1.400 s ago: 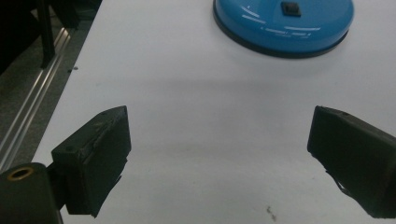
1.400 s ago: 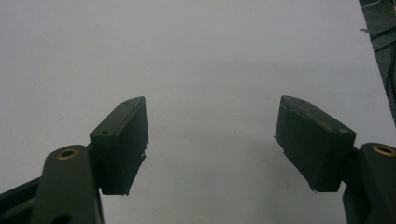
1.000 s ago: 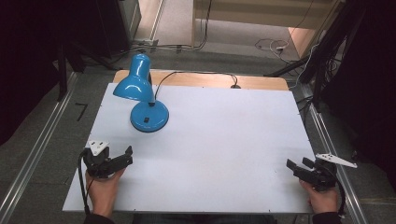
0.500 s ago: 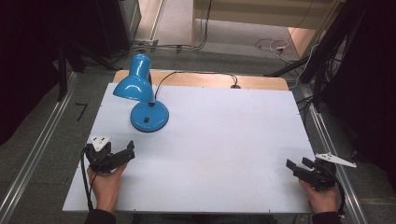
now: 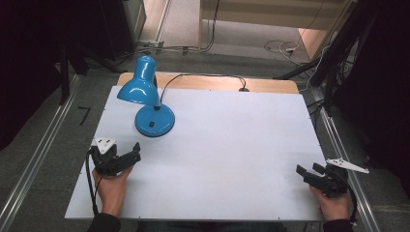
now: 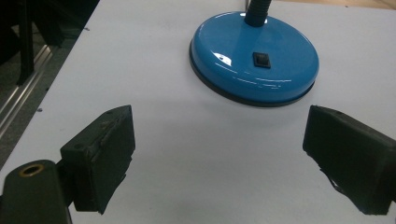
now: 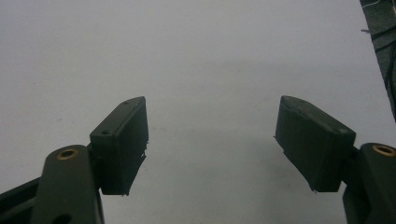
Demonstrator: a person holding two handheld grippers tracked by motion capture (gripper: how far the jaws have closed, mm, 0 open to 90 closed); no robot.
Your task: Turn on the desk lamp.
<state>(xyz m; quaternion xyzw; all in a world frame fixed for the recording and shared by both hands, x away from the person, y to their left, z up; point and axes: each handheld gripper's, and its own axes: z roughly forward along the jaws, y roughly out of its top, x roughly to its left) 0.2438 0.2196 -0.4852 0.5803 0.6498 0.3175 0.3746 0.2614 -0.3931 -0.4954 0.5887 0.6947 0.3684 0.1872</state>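
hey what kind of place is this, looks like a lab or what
Probably a lab or recording workspace: a white table with one blue desk lamp, cables across the floor, and metal rails alongside.

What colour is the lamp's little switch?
Black, on the blue lamp base; clearest in the left gripper view.

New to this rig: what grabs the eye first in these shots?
The bright blue desk lamp at the far left of the white table, shade tipped down, a black switch on its round base. Next, the left gripper, jaws wide open, pointing at that base; the right gripper sits open near the right corner.
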